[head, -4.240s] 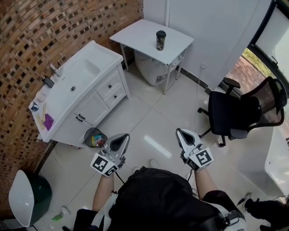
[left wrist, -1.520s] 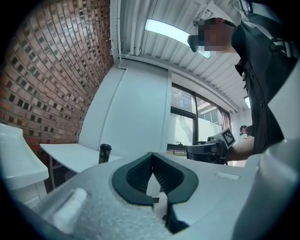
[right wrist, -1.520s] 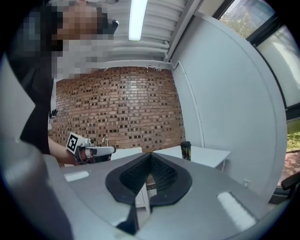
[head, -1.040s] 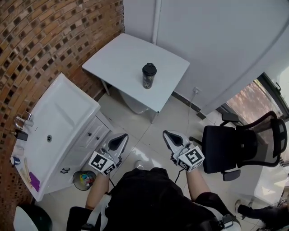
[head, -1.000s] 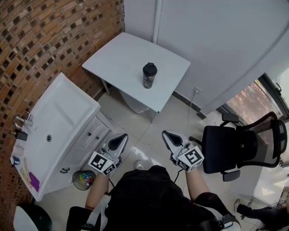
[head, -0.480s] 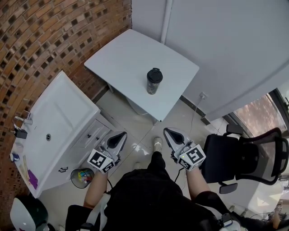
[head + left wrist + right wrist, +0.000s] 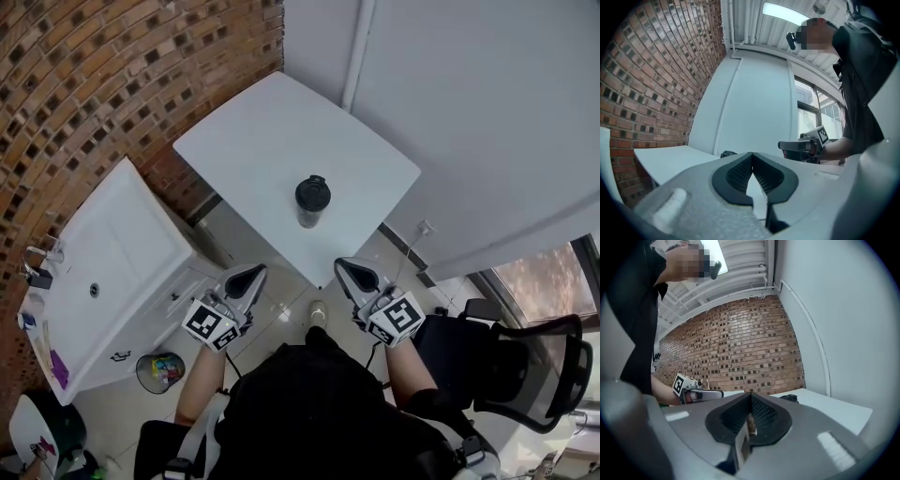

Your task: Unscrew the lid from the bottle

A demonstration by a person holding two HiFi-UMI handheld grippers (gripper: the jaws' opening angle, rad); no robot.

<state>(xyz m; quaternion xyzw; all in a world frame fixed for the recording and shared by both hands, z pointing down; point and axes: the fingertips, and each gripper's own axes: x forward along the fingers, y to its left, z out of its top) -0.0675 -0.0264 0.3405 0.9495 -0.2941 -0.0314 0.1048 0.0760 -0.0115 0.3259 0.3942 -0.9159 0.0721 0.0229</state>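
Note:
A dark bottle [image 7: 311, 208] with a black lid [image 7: 313, 191] stands upright near the front of a white table [image 7: 272, 131]. My left gripper [image 7: 253, 271] is shut and empty, just short of the table's near edge, to the bottle's lower left. On the bottle's lower right my right gripper [image 7: 343, 266] is likewise shut and holds nothing. In the left gripper view the shut jaws [image 7: 751, 154] point level at the table, and the lid [image 7: 727, 153] peeks over them. The right gripper view shows its shut jaws [image 7: 751, 395] with the lid [image 7: 790, 398] just beyond.
A white sink cabinet [image 7: 103, 272] stands at the left against a brick wall [image 7: 94, 84], with a small bin [image 7: 161, 371] by it. A black office chair [image 7: 525, 375] is at the lower right. A white wall [image 7: 487, 112] runs behind the table.
The person has walked toward the table, so the table and bottle have come closer to both grippers. Both grippers stay shut and side by side.

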